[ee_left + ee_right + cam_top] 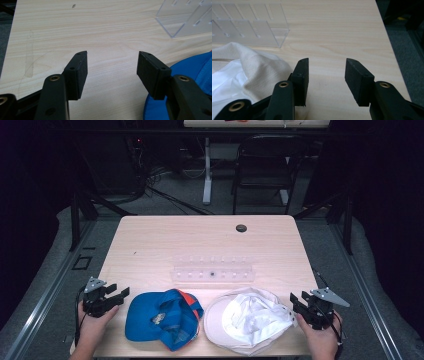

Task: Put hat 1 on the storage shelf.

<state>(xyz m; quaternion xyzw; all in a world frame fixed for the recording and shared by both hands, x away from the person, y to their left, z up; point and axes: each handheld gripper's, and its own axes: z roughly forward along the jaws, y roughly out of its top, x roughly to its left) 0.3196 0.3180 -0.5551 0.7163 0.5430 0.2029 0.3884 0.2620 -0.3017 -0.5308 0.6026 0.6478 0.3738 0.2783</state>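
Lower left of high view: left gripper [121, 293] hovers just beside blue cap [162, 318], jaws spread, nothing between them. In left gripper view the pads [80, 72] frame bare table [75, 32], blue cap edge [192, 65] at lower right, just past the right-hand jaw

Center: blue cap lies crumpled, orange trim at its top, near bottom edge of frame. Clear acrylic rack [212, 270] sits just above both caps, apart from them

Right of center: white cap [247, 320] touching blue cap or nearly so, can't tell which. It lies inside-up, lining bunched

Lower right: right gripper [295, 301] at white cap's rim, jaws apart & empty; in right gripper view white cap cloth [254, 67] sits left of the jaws

Judgement: step = first grab. Do it well by swinging each gripper inward so the brim edge, not loose crown cloth, sits between pads before closing. Approach low & flat to table. Keep clear of rack
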